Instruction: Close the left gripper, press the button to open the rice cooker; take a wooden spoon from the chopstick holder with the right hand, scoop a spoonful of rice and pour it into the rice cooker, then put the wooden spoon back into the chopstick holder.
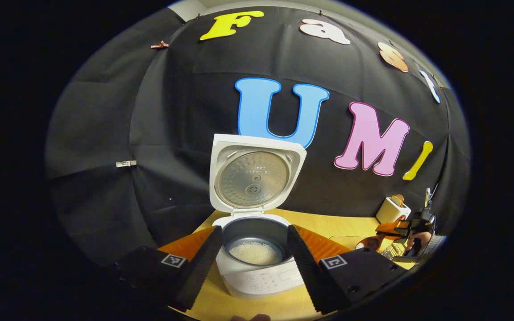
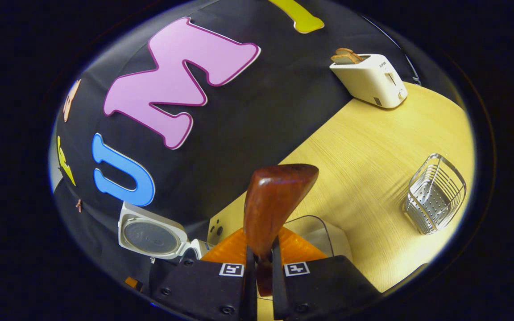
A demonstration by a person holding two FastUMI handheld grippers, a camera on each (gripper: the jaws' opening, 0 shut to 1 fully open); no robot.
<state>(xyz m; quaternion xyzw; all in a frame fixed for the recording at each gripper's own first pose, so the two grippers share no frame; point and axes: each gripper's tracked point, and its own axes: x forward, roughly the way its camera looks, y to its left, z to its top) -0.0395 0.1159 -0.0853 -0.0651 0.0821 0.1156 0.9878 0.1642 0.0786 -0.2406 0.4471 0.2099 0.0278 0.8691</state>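
Wooden spoon [image 2: 275,200] clamped in right gripper [image 2: 260,263].
Left gripper [image 1: 252,249] released, fingers flanking the open rice cooker [image 1: 257,263] beyond it.

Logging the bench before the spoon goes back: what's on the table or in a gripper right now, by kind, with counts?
Rice cooker, lid up, rice in the pot: 1
Toaster: 1
Wire chopstick holder: 1
Clear container: 1
Wooden spoon, in the right gripper: 1
Total: 5
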